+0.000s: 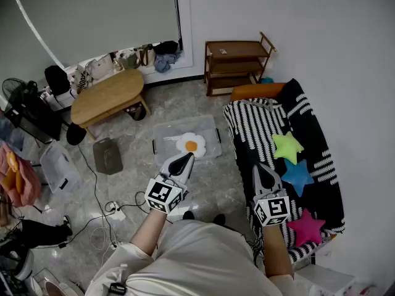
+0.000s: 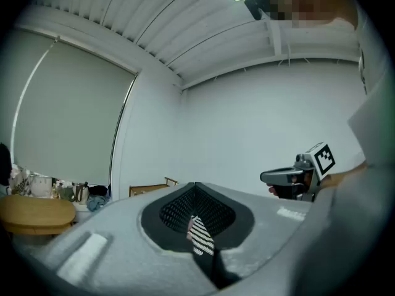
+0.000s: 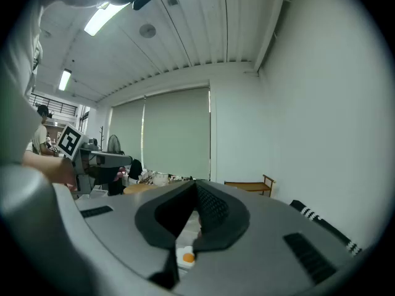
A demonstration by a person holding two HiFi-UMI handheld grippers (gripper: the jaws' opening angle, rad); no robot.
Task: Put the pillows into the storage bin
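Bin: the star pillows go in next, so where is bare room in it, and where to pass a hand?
Bare: the bin's left end, beside the egg pillow, and the floor strip between bin and sofa. Crowded: the floor to its left, with cables and a grey box.

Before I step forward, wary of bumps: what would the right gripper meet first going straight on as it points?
Nothing near: the right gripper points about level across the room. Likely first is the far wall beside the wooden shelf, though depth is unclear.
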